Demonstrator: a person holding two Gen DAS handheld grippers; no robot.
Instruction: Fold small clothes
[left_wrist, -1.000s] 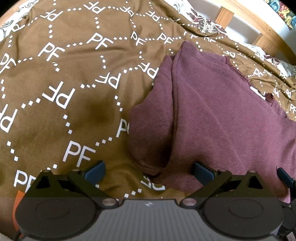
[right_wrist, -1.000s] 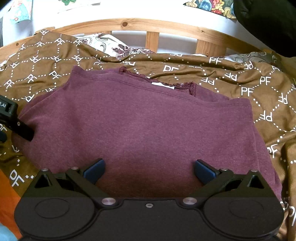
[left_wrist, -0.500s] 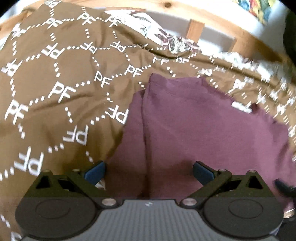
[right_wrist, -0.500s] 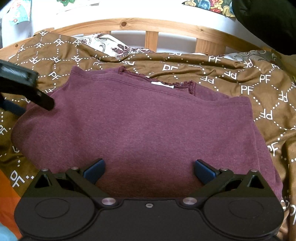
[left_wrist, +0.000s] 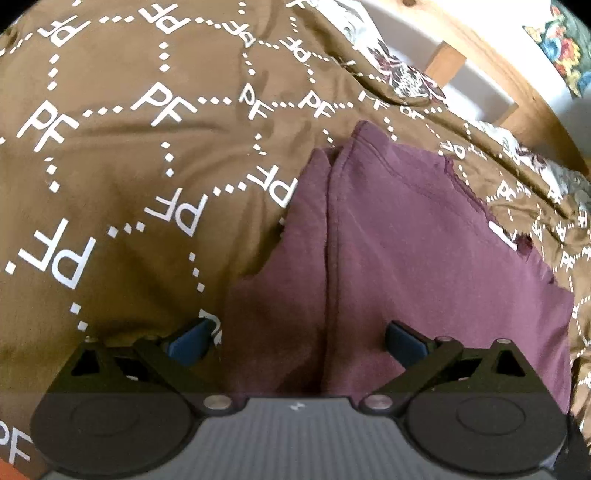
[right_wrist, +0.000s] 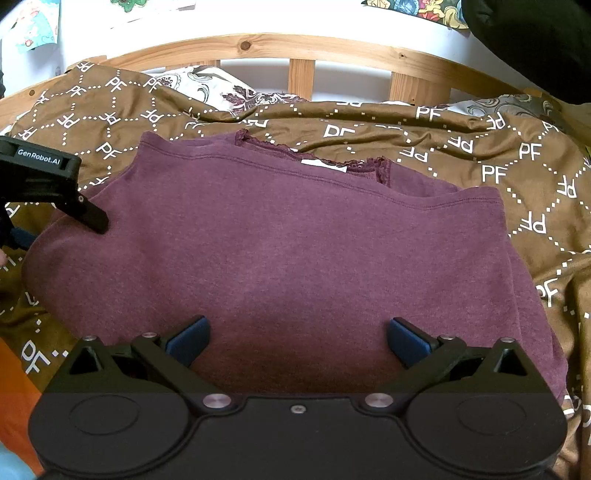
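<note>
Left tool (left_wrist: 295, 338) has swung over the maroon top's (right_wrist: 280, 251) left folded edge, right tool (right_wrist: 295, 338) unmoved, both wide open, empty; next fold pending.

near hem of maroon top (right_wrist: 280, 258) hidden behind right gripper (right_wrist: 297, 341) body at bottom of right wrist frame; same in left wrist view, lower edge under left gripper (left_wrist: 299, 341) housing. left gripper in right view cut off by left frame edge, only one finger (right_wrist: 86, 214) shows. white neck label (right_wrist: 325, 165) too small to read. dark object (right_wrist: 535, 40) upper right cropped, unidentifiable
</note>
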